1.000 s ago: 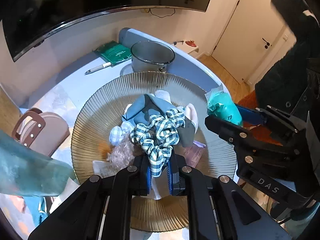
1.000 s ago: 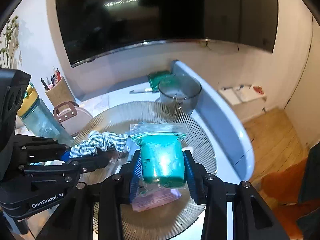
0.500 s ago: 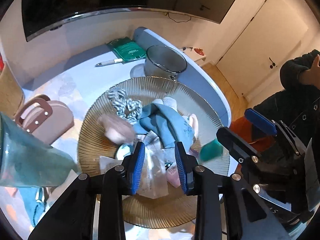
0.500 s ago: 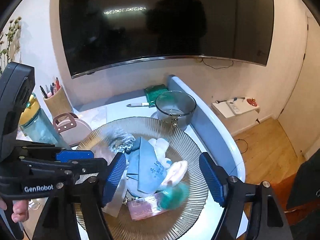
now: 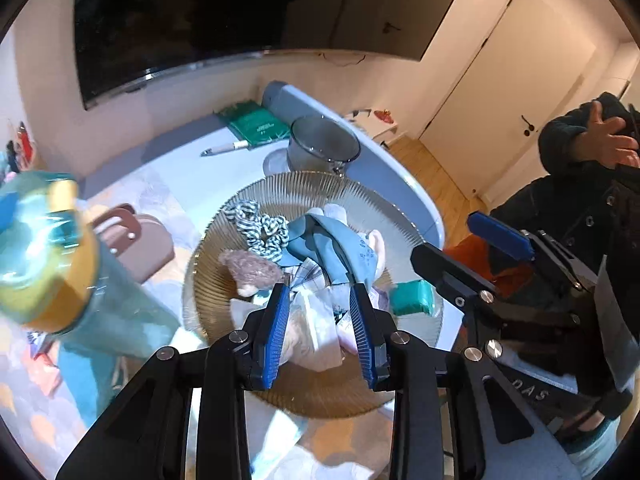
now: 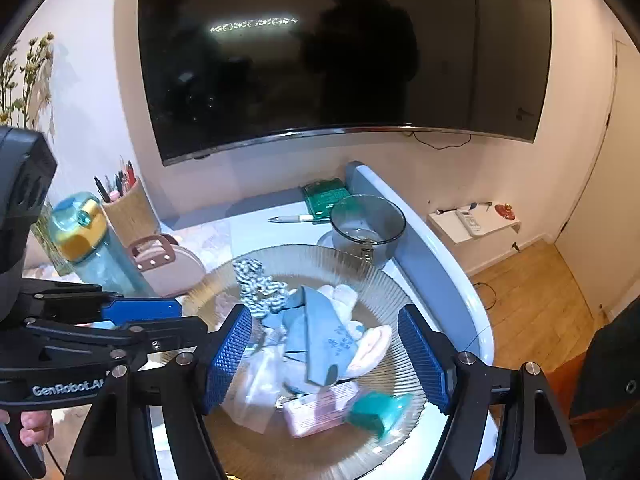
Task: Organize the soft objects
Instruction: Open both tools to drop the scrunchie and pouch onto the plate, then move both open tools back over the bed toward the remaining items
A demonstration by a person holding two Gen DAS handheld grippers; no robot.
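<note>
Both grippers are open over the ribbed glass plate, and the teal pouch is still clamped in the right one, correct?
Not quite. Both grippers are open over the ribbed glass plate, but the right gripper holds nothing. The right wrist view shows the teal pouch lying on the plate near its front edge, beside a pink packet. The left gripper is empty too.

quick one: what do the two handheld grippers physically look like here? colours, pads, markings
Both are black angular frames with silver round bolt heads. The left gripper has blue ribbed finger pads; its body reads "GenRobot.AI" in white in the right wrist view. The right gripper has blue, finely textured pads; its side shows "DAS" in the left wrist view. No cables are visible. The person wears a dark sleeve.
</note>
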